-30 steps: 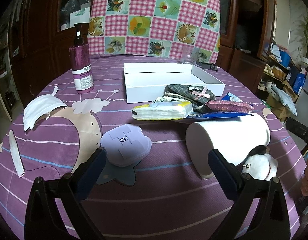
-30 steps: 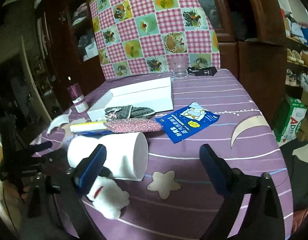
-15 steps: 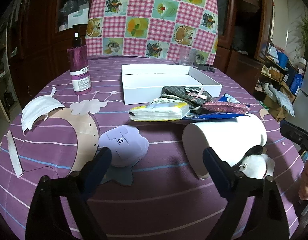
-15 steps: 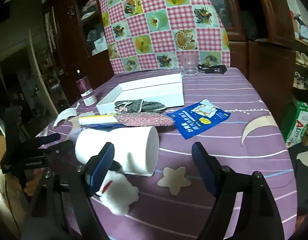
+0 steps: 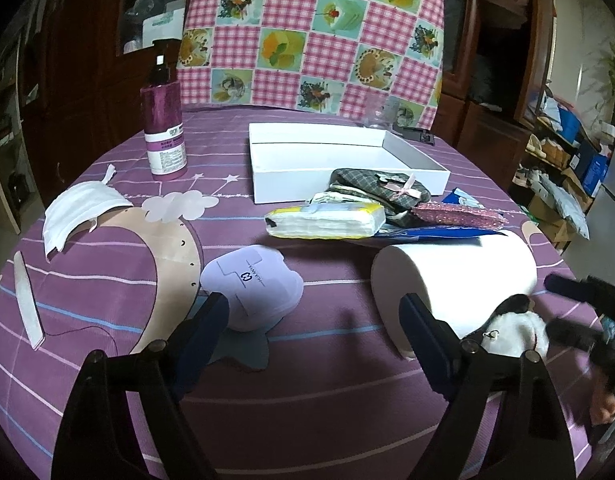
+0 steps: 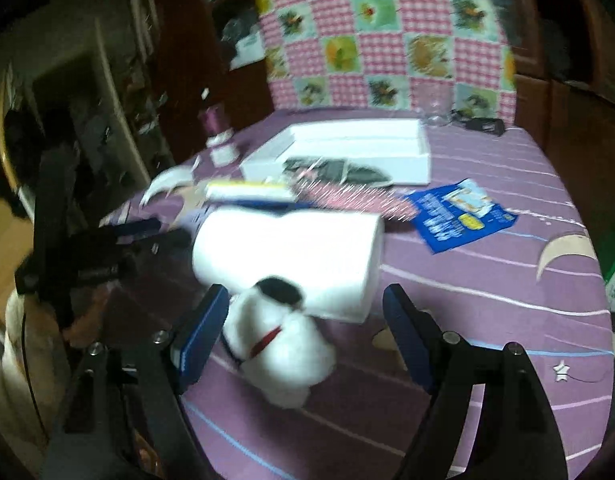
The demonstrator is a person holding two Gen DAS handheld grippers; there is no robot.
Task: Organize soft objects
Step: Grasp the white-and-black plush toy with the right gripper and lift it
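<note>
Your right gripper (image 6: 305, 328) has swung in, fingers spread around the plush toy (image 6: 281, 356): white, black-eared, red-collared, lying against the paper roll (image 6: 287, 252). Your left gripper (image 5: 313, 324) hovers, fingers apart.

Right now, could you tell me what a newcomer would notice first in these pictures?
Probably the white plush toy between the open fingers of the right gripper, lying against a big white paper roll on its side. Behind them a white tray sits mid-table, with folded plaid cloth heaped against its front wall.
</note>
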